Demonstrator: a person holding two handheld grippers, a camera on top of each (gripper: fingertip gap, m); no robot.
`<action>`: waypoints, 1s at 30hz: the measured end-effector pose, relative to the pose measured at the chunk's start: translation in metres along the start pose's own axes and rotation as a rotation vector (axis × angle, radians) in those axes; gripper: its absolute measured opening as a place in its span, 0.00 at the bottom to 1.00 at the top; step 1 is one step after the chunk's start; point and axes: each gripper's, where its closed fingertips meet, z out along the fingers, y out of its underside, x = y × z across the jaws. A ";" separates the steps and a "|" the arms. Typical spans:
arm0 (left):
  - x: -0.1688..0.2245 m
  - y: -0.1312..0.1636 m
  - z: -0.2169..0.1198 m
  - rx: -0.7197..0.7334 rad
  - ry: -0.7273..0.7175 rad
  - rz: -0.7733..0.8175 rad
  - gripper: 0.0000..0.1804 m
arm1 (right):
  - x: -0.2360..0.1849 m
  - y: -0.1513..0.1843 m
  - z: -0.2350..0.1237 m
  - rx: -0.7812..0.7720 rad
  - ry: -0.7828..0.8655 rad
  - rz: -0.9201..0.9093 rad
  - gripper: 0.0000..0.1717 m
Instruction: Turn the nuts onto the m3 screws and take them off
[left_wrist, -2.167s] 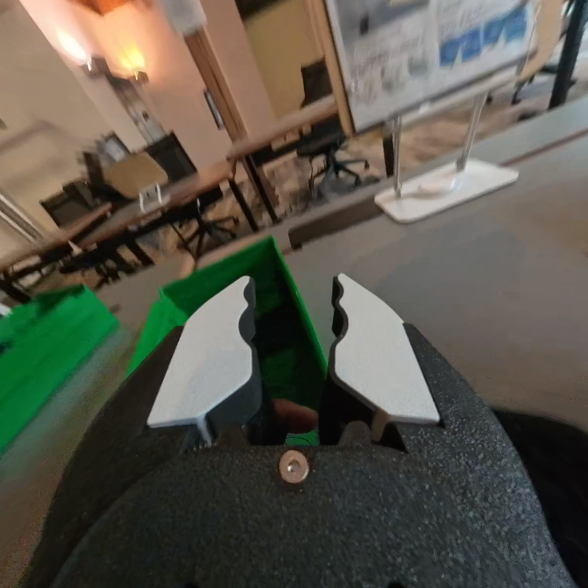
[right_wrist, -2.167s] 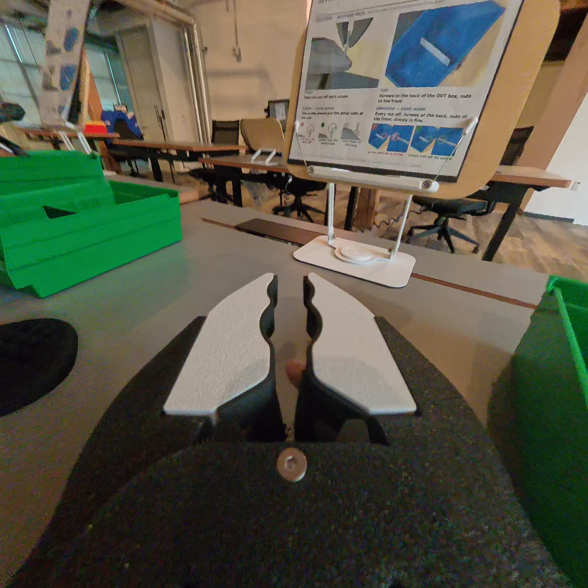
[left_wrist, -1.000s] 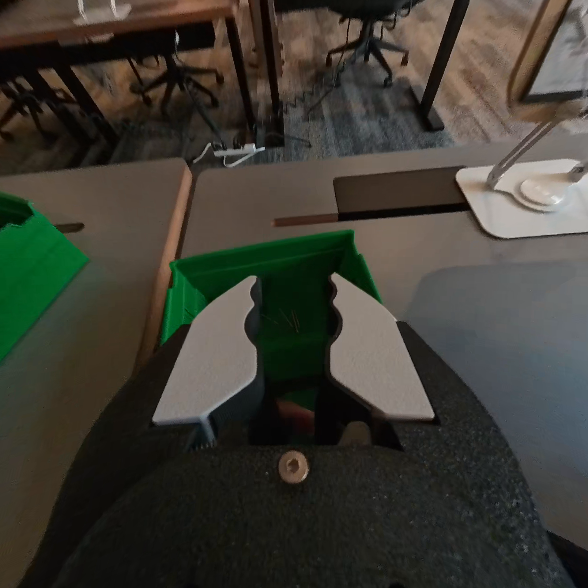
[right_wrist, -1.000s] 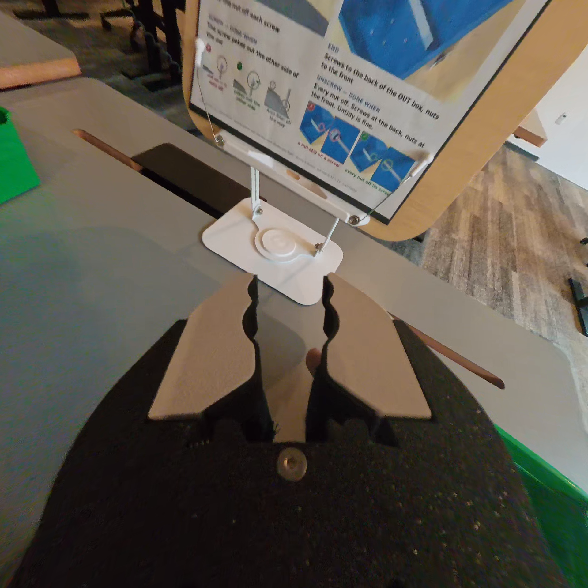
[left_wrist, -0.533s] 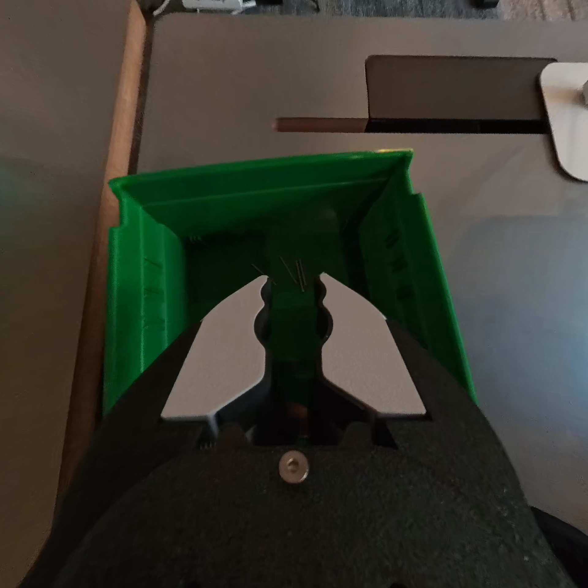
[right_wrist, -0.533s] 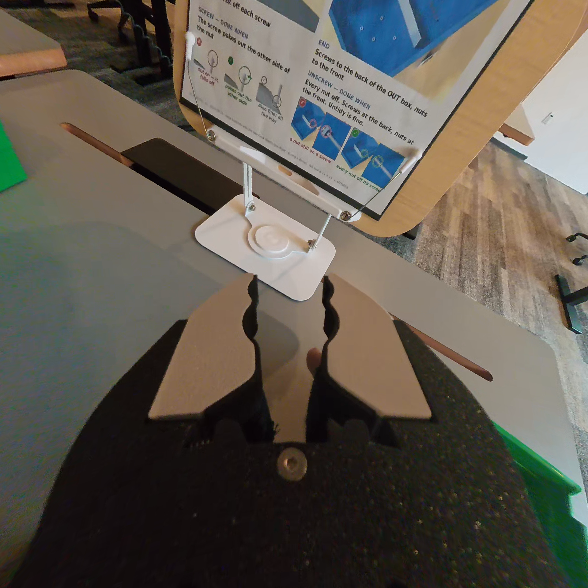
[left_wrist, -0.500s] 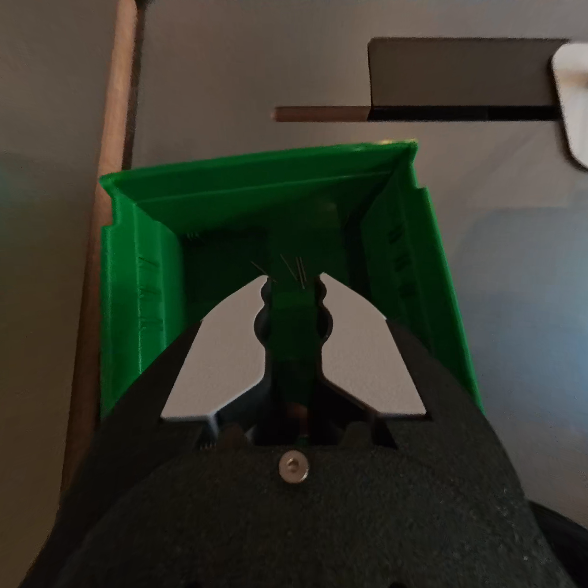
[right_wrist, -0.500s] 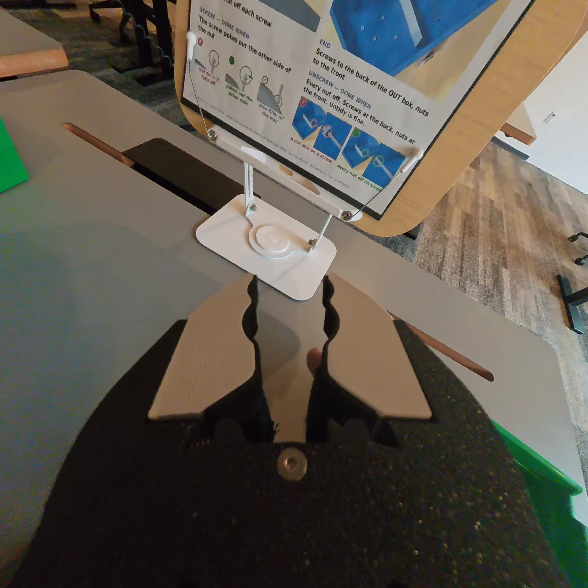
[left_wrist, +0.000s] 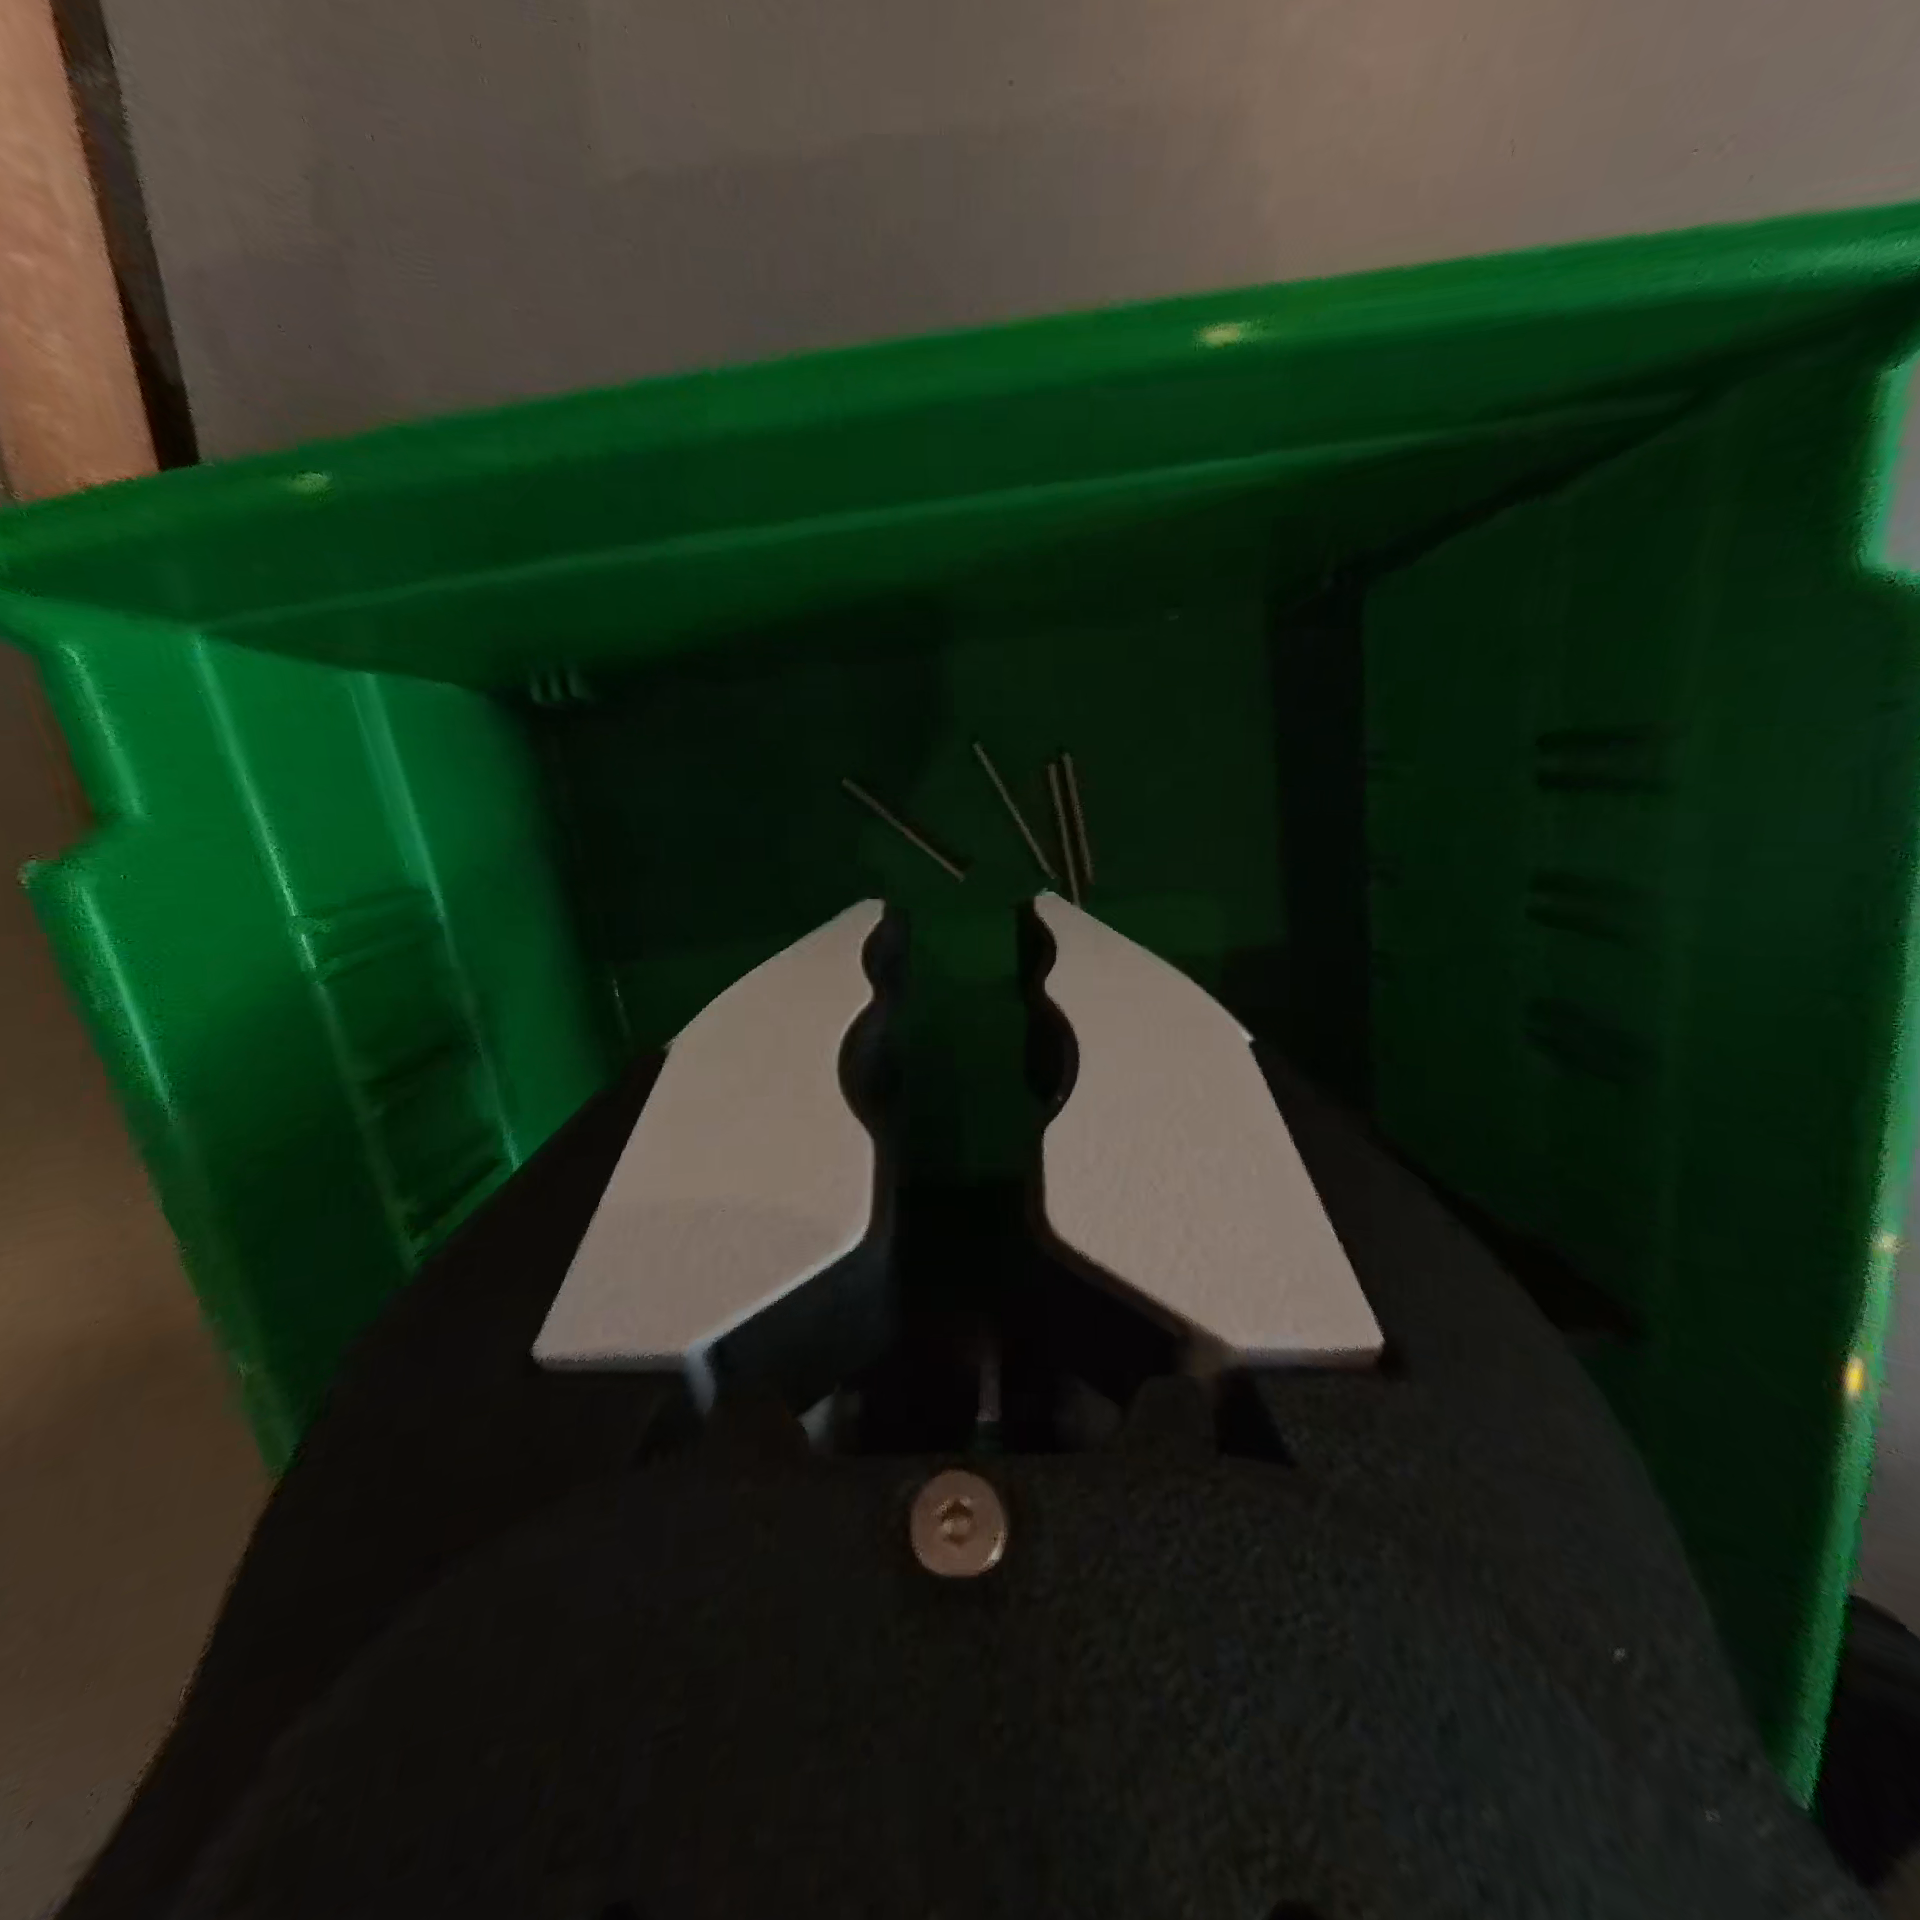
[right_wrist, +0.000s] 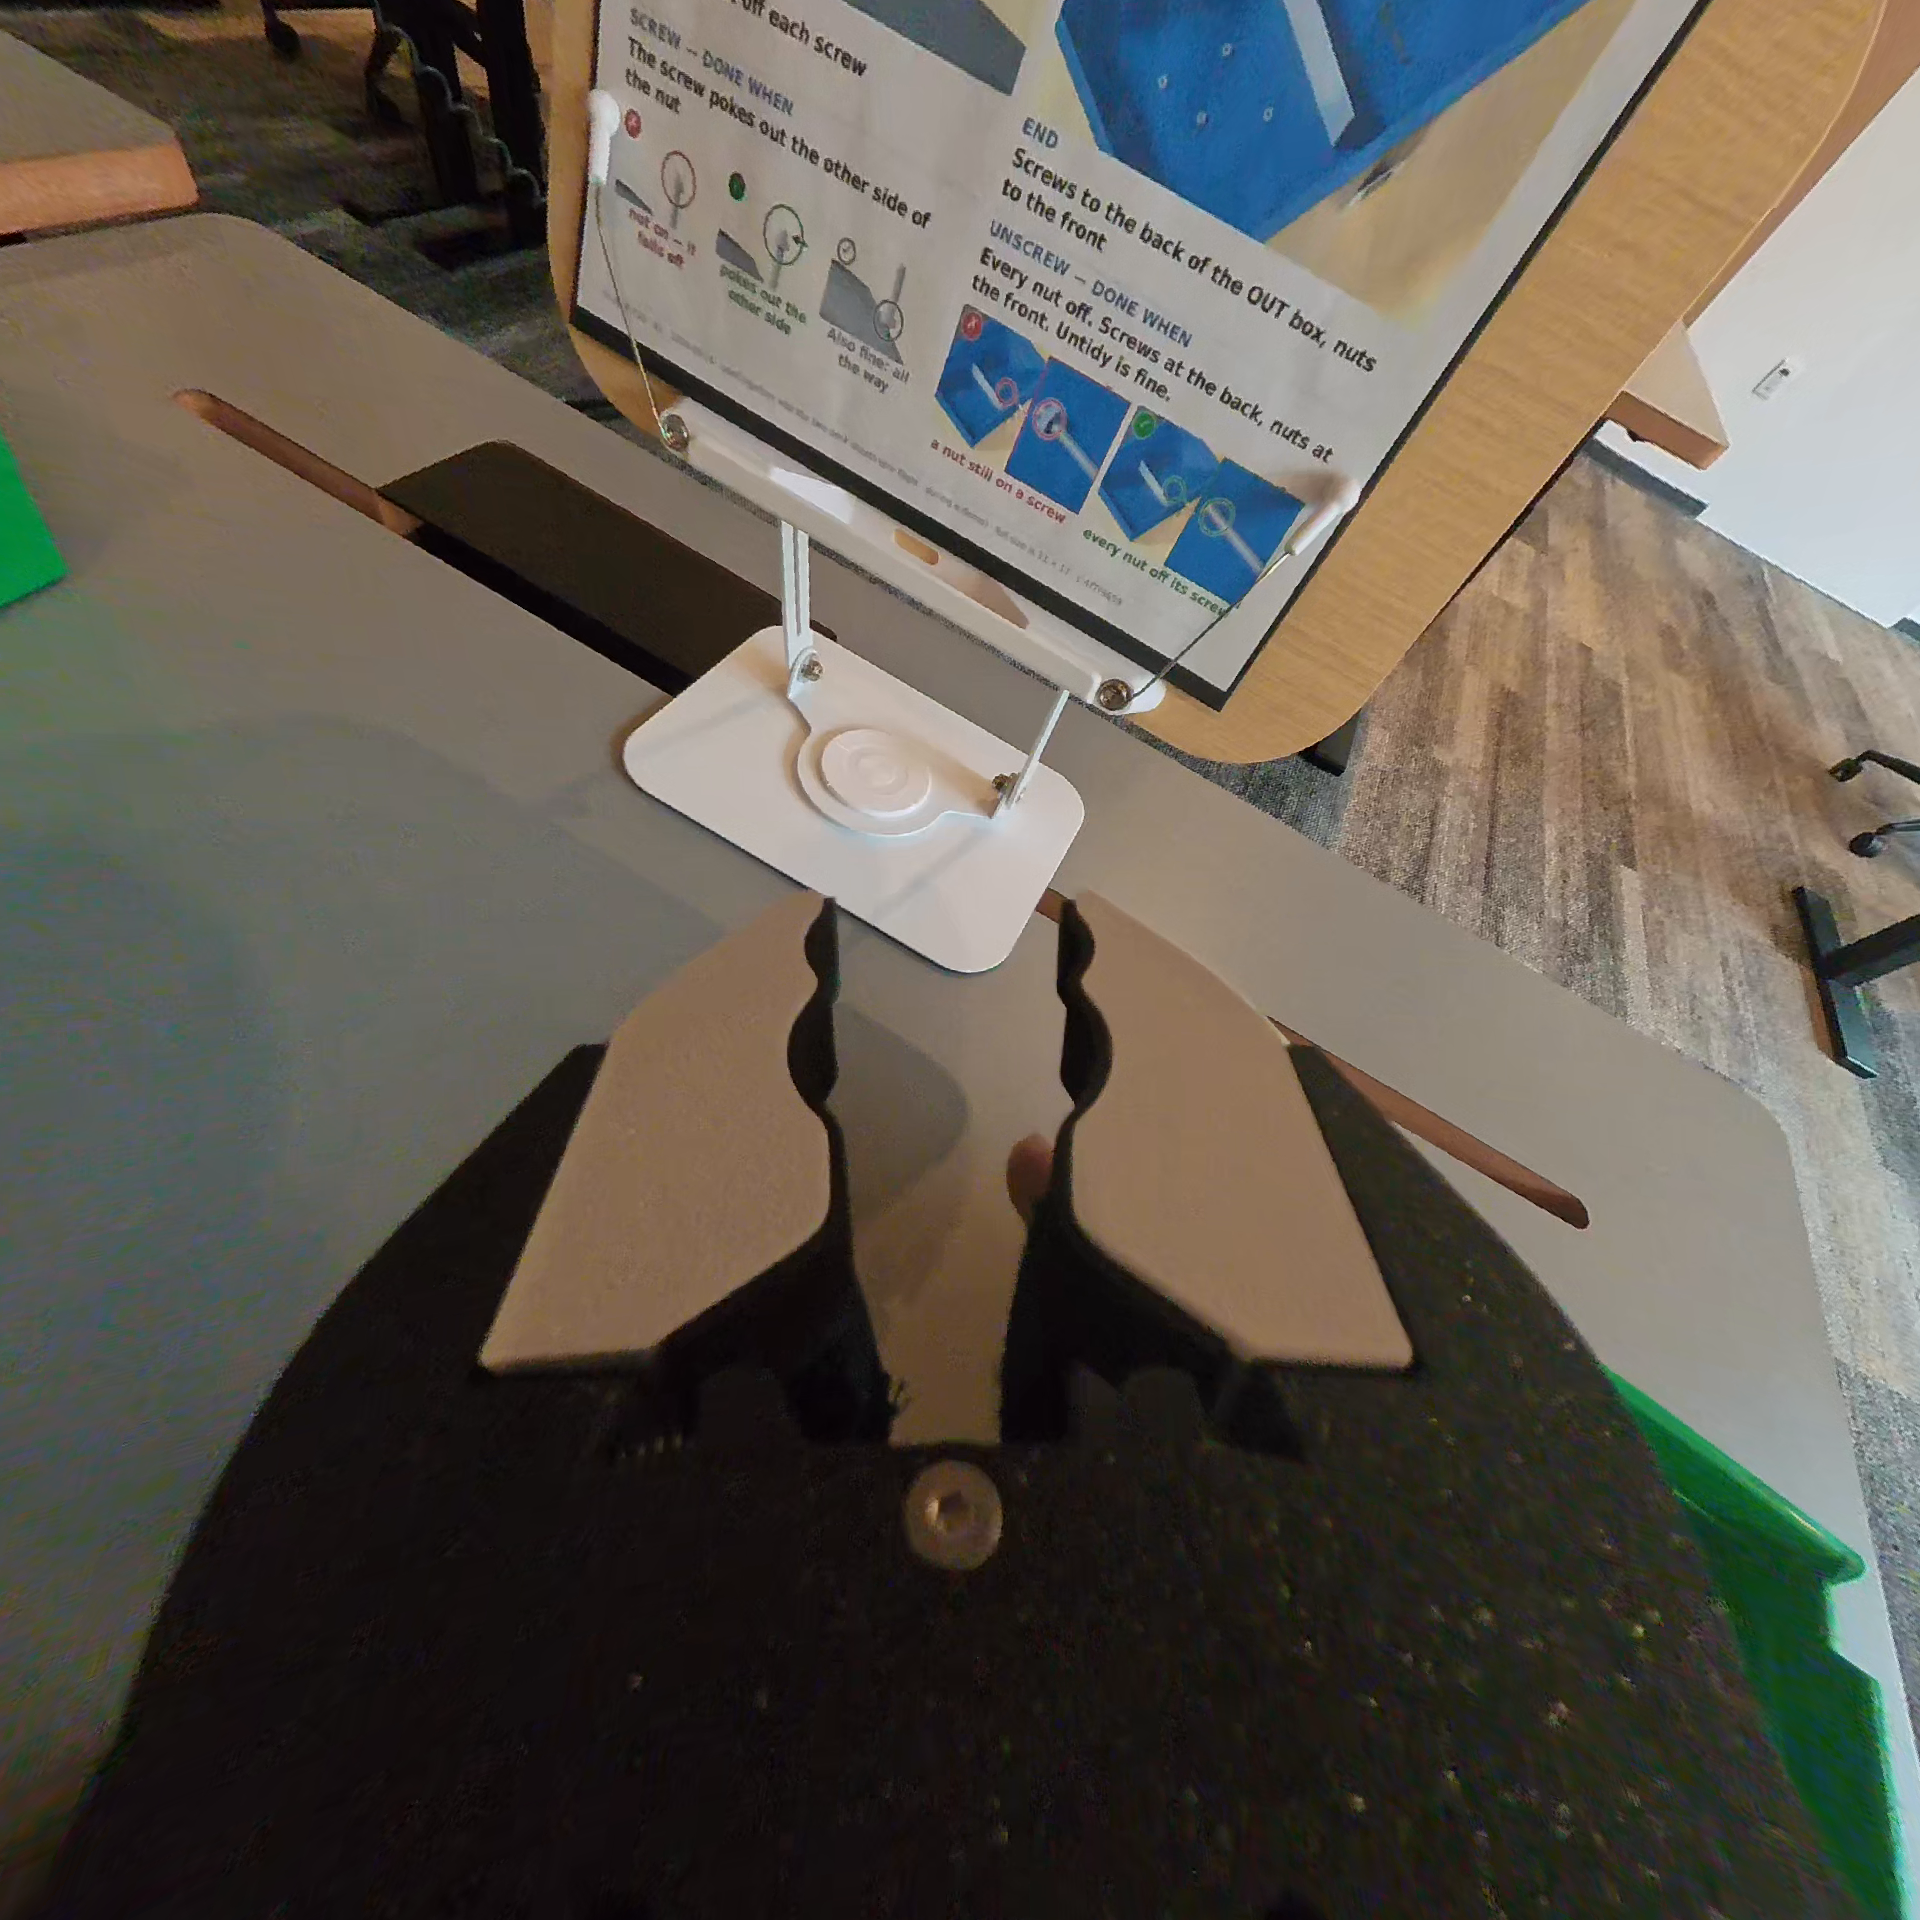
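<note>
4 thin dark screws (left_wrist: 1013, 821) lie in the green bin (left_wrist: 727, 499); both fingers pairs apart.

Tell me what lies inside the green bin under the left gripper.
Four thin metal screws lie on the floor of the green bin, just beyond the open left gripper. No nuts show. The gripper's black body hides the bin's near part.
</note>
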 end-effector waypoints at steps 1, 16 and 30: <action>-0.002 0.000 0.003 -0.004 -0.007 -0.009 0.12 | 0.001 0.000 0.000 -0.001 0.004 -0.001 0.23; -0.008 0.008 0.035 -0.093 -0.074 -0.041 0.11 | 0.015 0.001 -0.009 0.013 0.047 0.012 0.23; -0.009 0.016 0.042 -0.151 -0.094 -0.015 0.02 | 0.016 0.000 -0.010 0.016 0.063 -0.001 0.23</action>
